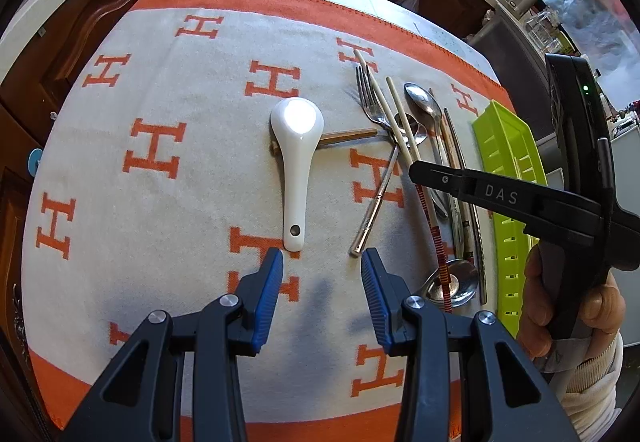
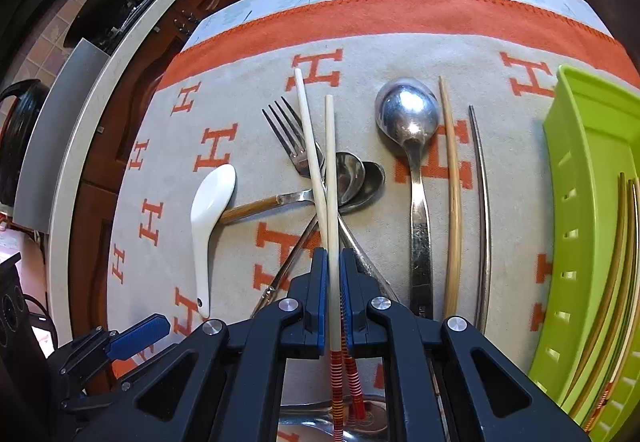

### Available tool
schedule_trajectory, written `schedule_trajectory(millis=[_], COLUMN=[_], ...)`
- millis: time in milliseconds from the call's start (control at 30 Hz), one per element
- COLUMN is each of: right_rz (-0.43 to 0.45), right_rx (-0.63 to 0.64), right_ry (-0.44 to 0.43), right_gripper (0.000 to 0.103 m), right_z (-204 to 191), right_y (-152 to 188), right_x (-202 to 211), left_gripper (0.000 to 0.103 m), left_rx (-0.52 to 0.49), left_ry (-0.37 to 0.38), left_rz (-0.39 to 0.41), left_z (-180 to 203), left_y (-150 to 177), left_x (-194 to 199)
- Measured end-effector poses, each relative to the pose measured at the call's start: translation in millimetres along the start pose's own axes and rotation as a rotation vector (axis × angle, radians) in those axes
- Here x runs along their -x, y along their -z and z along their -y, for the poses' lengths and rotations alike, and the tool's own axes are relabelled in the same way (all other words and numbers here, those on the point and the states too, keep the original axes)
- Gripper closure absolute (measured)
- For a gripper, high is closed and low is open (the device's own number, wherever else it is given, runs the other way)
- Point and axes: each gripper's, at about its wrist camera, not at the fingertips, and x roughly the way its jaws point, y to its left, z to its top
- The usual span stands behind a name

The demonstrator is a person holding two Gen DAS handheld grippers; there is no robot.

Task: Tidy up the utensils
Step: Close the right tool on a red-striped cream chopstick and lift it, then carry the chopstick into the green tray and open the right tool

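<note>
The green tray [image 2: 588, 178] sits at the right edge of the orange-and-grey cloth [image 1: 160, 202], chopsticks already inside. Left of the tray, the right gripper [image 2: 332, 274] pinches a pale chopstick [image 2: 331, 178] lying across the fork [image 2: 292, 138]. Farther left, the left gripper [image 1: 322, 274] hangs spread and empty just below the white ceramic spoon [image 1: 296, 154].

Lime tray [image 2: 592, 146], orange-lettered grey cloth [image 2: 248, 90]

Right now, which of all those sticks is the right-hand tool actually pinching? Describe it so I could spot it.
Start at the orange-and-grey cloth and find the fork near its middle. Two pale chopsticks with red-striped ends cross over there; the held chopstick is the straighter one running back between the right gripper jaws. Its twin slants off leftward, ungripped.
</note>
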Motion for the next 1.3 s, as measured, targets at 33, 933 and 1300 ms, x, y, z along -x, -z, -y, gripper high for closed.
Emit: schedule_trajectory(millis=[33,933,1300], right_rz=[-0.003,0.011,-0.011], right_rx=[0.005,0.156,-0.005], right_ry=[0.003,0.164,-0.055], right_gripper=[0.095,0.094,0.098], right_z=[-0.9,-24.6,11.5], right_y=[-0.4,15.2,11.9], right_x=[-0.5,-5.2,9.0], left_gripper=[0.064,0.064,0.064], left_rx=[0.001,0.008,0.022], left_ry=[0.0,0.011,0.016], left_rz=[0.0,0.002,0.0], left_z=[-0.2,-6.1,-10.2], left_y=[0.1,4.9,6.8], left_x=[0.0,3.7,5.7])
